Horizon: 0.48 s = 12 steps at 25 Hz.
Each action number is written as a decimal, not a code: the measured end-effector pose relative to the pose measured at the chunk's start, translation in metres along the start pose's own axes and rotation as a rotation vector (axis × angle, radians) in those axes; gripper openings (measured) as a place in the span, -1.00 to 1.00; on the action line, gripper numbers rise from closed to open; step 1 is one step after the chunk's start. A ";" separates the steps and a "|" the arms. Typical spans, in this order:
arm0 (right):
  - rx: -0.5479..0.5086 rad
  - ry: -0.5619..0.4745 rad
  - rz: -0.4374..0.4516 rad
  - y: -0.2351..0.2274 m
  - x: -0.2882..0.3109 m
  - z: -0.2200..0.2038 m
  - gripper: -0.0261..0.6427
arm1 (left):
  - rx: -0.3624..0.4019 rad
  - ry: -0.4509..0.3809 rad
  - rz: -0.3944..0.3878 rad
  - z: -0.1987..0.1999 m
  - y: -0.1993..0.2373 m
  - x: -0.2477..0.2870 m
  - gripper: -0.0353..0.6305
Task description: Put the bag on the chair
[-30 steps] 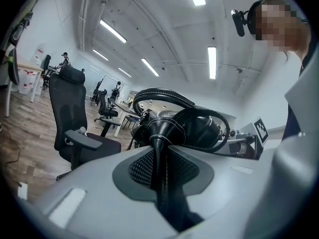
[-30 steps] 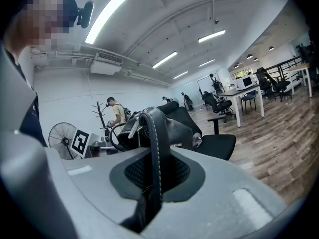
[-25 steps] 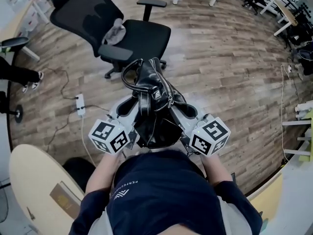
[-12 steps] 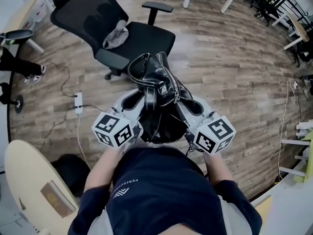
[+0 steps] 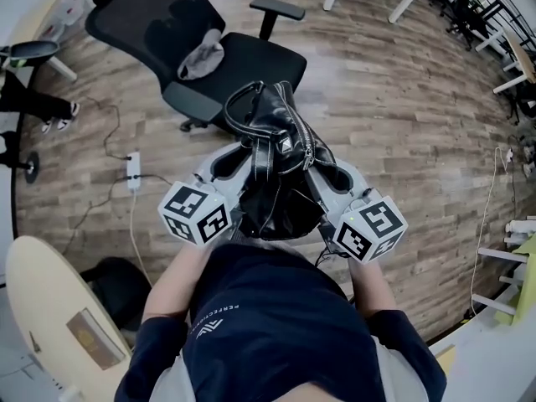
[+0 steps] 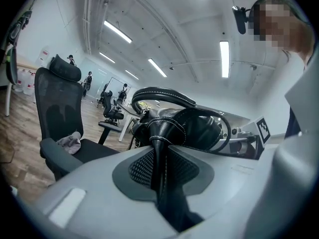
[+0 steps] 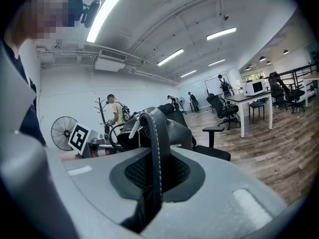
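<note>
A black leather bag (image 5: pixel 280 162) hangs in the air between my two grippers, its looped handle (image 5: pixel 243 107) pointing at the chair. My left gripper (image 5: pixel 237 159) is shut on the bag's left edge, and in the left gripper view a leather fold (image 6: pixel 160 156) is pinched between its jaws. My right gripper (image 5: pixel 328 172) is shut on the right edge, where a stitched strap (image 7: pixel 157 168) runs through the jaws. The black office chair (image 5: pixel 251 61) stands just beyond the bag with a grey cloth (image 5: pixel 203 57) on its seat. That chair (image 6: pixel 60 108) also shows left of the bag in the left gripper view.
A white power strip (image 5: pixel 131 180) and its cable lie on the wood floor at the left. A round beige table (image 5: pixel 50 308) sits at the lower left. A person's legs (image 5: pixel 33 107) stand at the far left. Desks and chairs (image 5: pixel 494 23) fill the upper right.
Both grippers and the bag have come nearer to the chair; the chair now sits lower and closer in the head view. The grip on the bag is unchanged.
</note>
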State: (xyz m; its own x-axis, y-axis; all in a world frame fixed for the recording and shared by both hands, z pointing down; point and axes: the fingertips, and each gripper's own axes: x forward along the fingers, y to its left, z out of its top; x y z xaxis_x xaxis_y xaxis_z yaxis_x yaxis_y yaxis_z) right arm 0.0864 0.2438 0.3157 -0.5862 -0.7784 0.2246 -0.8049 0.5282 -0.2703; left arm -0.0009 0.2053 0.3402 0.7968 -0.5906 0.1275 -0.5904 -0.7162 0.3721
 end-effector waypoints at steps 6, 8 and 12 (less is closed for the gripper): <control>0.004 0.011 -0.046 -0.047 0.049 0.034 -0.84 | -0.023 0.013 -0.032 0.032 0.045 0.057 -0.62; -0.002 0.011 -0.058 -0.059 0.061 0.042 -0.84 | -0.028 0.015 -0.043 0.039 0.057 0.072 -0.62; -0.007 0.009 -0.072 -0.087 0.097 0.061 -0.84 | -0.028 0.018 -0.058 0.059 0.089 0.104 -0.62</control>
State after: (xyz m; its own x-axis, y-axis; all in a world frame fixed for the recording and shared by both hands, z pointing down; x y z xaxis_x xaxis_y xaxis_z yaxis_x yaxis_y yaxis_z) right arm 0.1053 0.1020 0.3040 -0.5275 -0.8113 0.2520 -0.8457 0.4733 -0.2466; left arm 0.0219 0.0582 0.3321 0.8317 -0.5416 0.1219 -0.5399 -0.7379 0.4051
